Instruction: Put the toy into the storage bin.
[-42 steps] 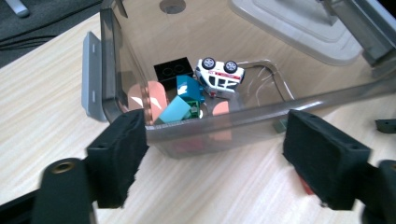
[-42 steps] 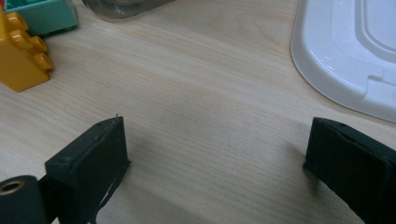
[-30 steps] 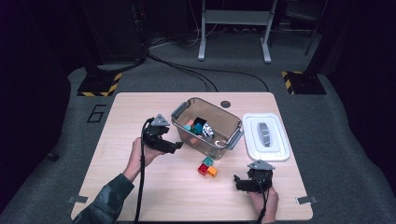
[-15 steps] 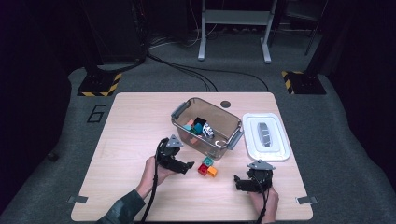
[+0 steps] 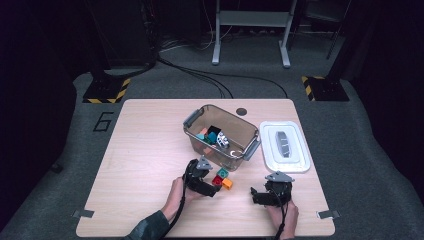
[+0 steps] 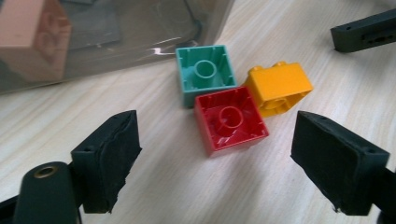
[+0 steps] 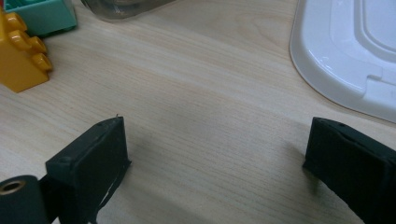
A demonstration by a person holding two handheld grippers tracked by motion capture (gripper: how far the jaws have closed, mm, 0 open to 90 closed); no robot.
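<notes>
Your left gripper (image 5: 214, 186) sits at lower centre of the high view, jaws apart with nothing between the pads; they have just been closing a little. In the left gripper view the red brick (image 6: 230, 119) lies at centre frame, hollow side up, just ahead of the gap between your jaws, not touched by either pad. The green brick (image 6: 206, 73) is right above it in that view, also hollow side up, edges touching or nearly so. The orange brick (image 6: 278, 87) lies tipped on its side at the red one's upper right corner, touching it.

All three bricks rest on the wooden table (image 5: 145, 150), just below the near wall of the clear bin (image 5: 221, 136), which holds more bricks at mid frame in the high view. The white lid (image 5: 284, 146) lies flat to the right of the bin.

Your right gripper (image 5: 259, 195) is at lower right of the high view, jaws wide apart, holding nothing, over bare table. In the right gripper view the orange brick (image 7: 21, 59) is at upper left, the lid (image 7: 345, 51) at upper right.
</notes>
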